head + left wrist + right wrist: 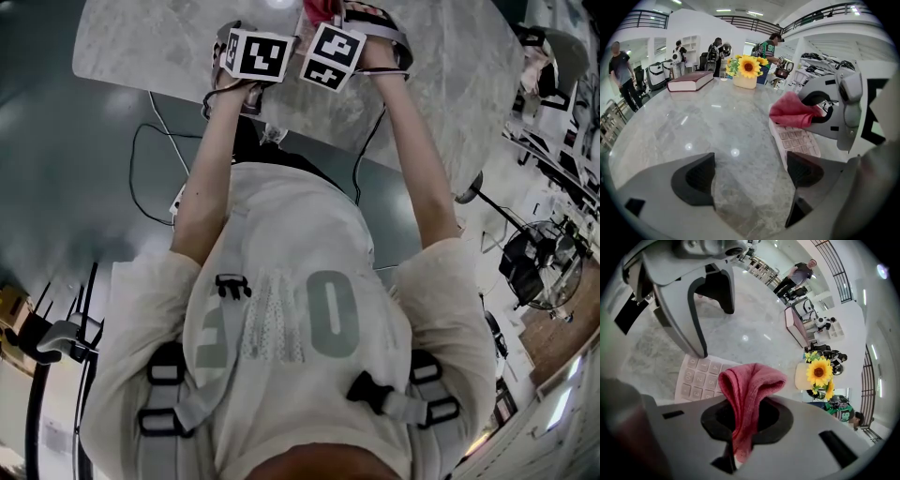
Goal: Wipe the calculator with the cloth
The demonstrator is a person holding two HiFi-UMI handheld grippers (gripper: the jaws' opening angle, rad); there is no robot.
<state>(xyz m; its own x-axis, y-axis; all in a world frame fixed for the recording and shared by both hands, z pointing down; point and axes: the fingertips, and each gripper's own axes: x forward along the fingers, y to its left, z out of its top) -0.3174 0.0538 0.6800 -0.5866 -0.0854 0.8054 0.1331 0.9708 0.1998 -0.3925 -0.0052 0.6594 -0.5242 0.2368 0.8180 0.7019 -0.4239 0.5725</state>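
A pale pink calculator [797, 138] lies flat on the marble table [693, 122]. My right gripper [740, 437] is shut on a red cloth [747, 385], whose folded end hangs over the calculator's [700, 378] far part and hides it. In the left gripper view the cloth [792, 112] rests on the calculator's top end. My left gripper [750, 176] is open with nothing between its jaws, low over the table just left of the calculator's near end. From the head view both marker cubes [255, 54] [333, 54] sit side by side at the table's near edge.
A sunflower pot [746, 71] and a dark red book [690, 80] stand at the table's far side. Several people stand beyond the table in the hall. Cables [150, 159] trail on the floor beside the table's edge.
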